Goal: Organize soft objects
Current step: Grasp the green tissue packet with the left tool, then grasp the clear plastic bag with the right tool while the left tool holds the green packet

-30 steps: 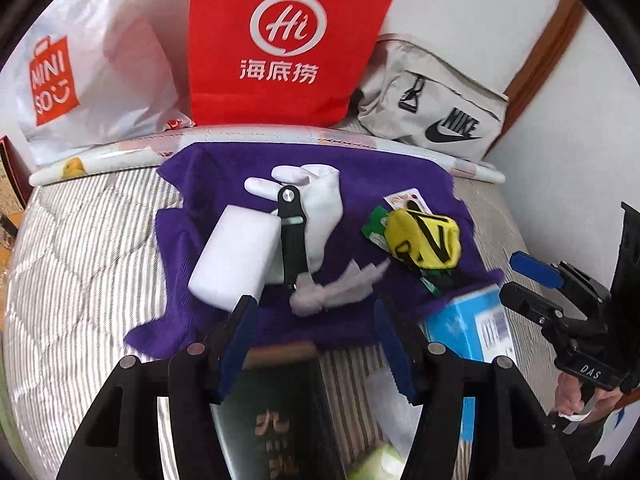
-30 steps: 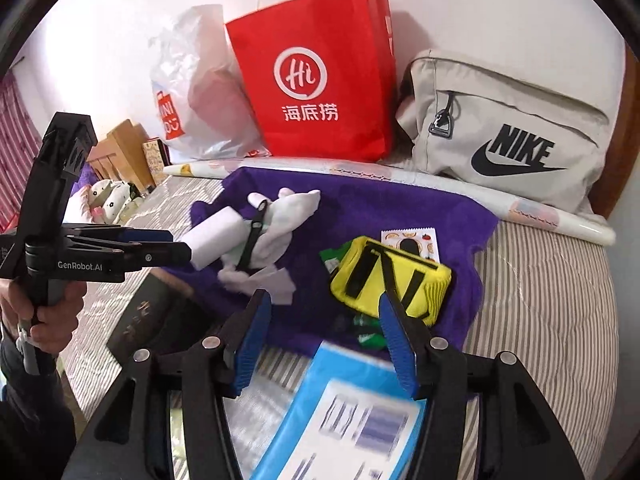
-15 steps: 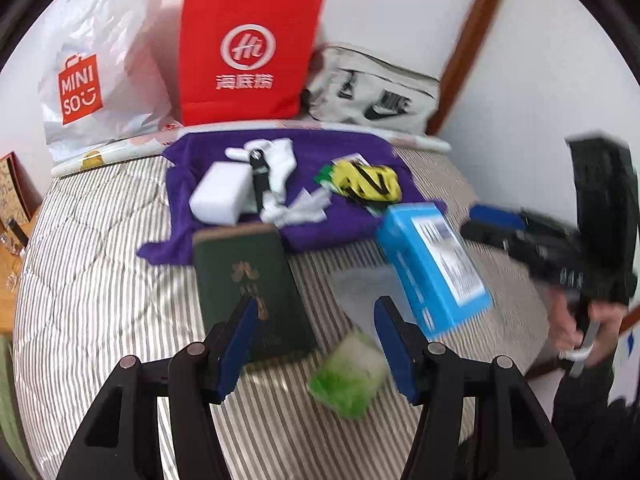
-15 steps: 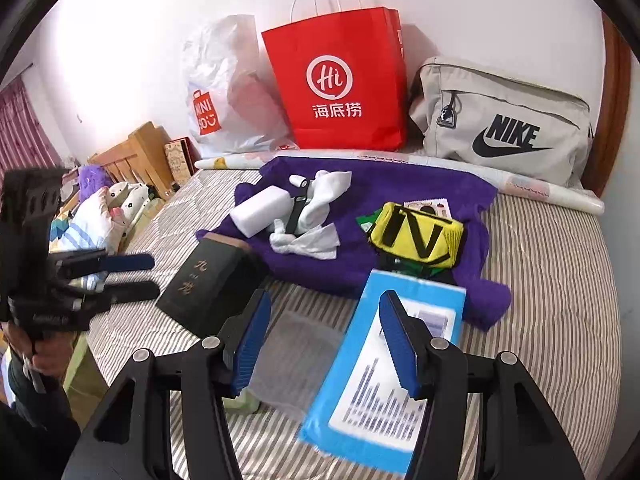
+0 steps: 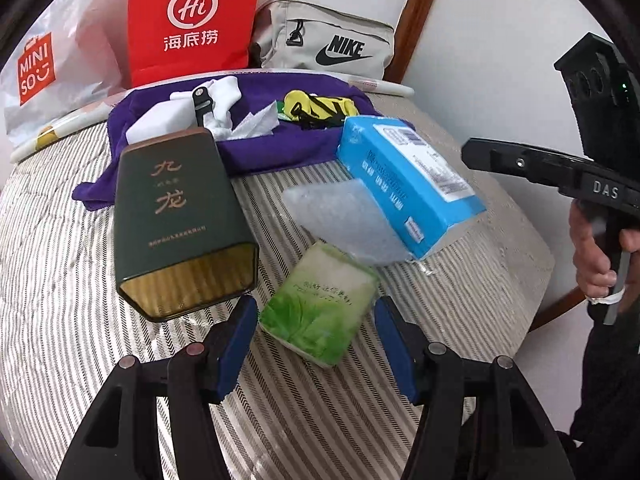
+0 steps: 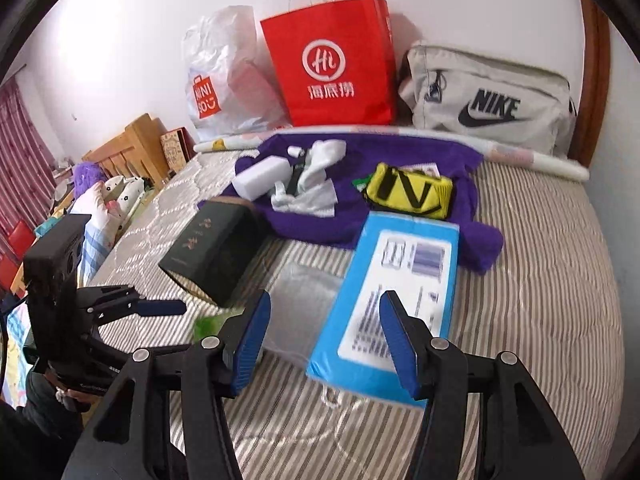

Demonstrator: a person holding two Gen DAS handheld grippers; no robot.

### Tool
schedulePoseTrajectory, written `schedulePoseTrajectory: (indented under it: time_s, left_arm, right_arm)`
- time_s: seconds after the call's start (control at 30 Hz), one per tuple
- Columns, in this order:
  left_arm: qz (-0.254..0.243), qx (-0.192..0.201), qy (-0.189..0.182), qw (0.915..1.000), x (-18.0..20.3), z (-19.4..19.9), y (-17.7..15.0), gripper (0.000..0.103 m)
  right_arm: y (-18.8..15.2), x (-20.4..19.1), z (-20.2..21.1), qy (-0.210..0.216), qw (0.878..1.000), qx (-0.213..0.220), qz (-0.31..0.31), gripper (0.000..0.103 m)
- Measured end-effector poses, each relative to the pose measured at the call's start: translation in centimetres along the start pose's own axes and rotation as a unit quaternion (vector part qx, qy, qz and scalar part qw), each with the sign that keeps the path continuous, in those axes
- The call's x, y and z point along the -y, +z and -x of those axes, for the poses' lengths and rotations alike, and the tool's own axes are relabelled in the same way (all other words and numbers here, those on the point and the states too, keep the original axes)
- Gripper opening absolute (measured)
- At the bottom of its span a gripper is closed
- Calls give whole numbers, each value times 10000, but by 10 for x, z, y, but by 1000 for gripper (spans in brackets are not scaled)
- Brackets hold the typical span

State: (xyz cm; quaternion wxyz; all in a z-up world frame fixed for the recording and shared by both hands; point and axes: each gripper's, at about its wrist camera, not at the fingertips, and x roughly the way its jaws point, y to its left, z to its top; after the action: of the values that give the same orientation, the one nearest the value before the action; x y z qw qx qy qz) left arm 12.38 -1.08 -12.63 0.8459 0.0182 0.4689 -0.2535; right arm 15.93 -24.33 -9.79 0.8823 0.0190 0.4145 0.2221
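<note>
A big bed with a grey striped cover (image 6: 540,280) holds all the things. Far back, a purple fuzzy towel (image 5: 256,152) is spread on it. On the towel lie a white foam block (image 6: 260,178), a white sock (image 6: 324,156) with a black clip, a crumpled white tissue (image 5: 256,122) and a yellow pouch with black straps (image 6: 412,190). Nearer, a blue tissue pack with a white label (image 6: 392,292) lies on the right, its far end touching the towel. A dark green box with gold letters (image 5: 176,216) lies on the left. Between them is a clear bubble-wrap sheet (image 5: 344,220), partly under the blue pack. Nearest is a small green tissue packet with leaf pictures (image 5: 320,304). The left gripper (image 5: 316,344) has its blue pads spread apart and holds nothing; the green packet sits right between the tips, not touched. The right gripper (image 6: 324,336) is also spread apart and empty, above the near end of the blue pack.
</note>
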Motion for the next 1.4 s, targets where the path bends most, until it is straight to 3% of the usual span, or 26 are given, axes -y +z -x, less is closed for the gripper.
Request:
schedulePoseTrajectory:
  time_s: [0.37,0.6,0.8,0.87,1.03,1.27,1.4]
  left_arm:
    - [-585,-14,-236,9980,4,-17,-4,69]
    - [-920,-145,143,9956,13,-31,-4,71]
    - [-834,-172,285,9960,17,-38,-6,71]
    - [-881,-110,330,9955,19,-37,-8,62]
    - [-757,-47,440,9962,15,-24,-14,61]
    - [-343,-127,711,9968,-5,5,-41,61]
    - [7,-13,835,9965,-24,20,-54,61]
  right_arm:
    - [-10,-2,-3,-38,9999,-120,63,57]
    - [-14,-6,-7,-76,9997,-218,121,56]
    - [-18,-7,-5,-50,9997,-232,99,57]
    - [-19,-7,-4,-39,9997,-243,79,57]
    - [-22,-15,-1,39,9995,-222,211,57]
    - [-26,-50,-11,-119,9953,-175,941,56]
    - [-34,-73,-31,-207,9888,-343,1438,49]
